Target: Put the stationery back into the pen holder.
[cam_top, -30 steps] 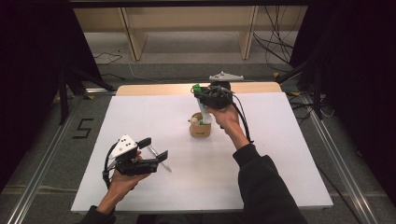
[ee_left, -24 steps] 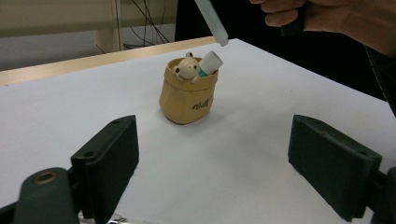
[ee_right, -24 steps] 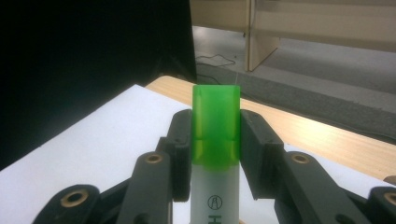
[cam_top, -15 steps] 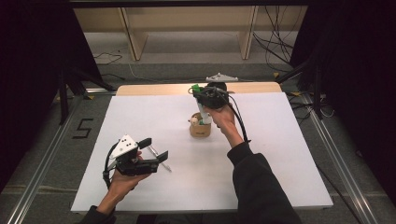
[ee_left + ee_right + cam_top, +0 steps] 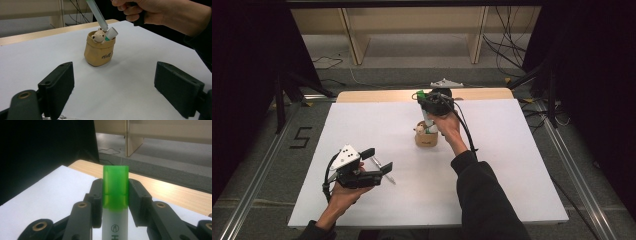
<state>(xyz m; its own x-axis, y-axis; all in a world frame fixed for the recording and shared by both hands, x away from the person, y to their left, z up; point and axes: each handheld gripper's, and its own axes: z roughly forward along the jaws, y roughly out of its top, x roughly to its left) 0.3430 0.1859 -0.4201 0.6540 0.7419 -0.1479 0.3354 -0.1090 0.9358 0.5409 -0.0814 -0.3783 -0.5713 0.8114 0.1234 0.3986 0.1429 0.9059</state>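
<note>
The right gripper has its two black jaws pressed against the sides of a white highlighter pen with a translucent green cap, the cap end standing up between them. In the left gripper view the pen's lower end angles down into the mouth of a small tan sack-shaped pot with a little bear figure on its rim, where a second white and green marker already leans. From the high view this pot stands near the middle of the white table, directly below the right gripper and touching nothing else on the surface.

The left gripper hangs near the table's front left with its jaws spread wide and nothing between them, well apart from the pot. A thin silvery pen lies on the table just beneath its jaws
</note>
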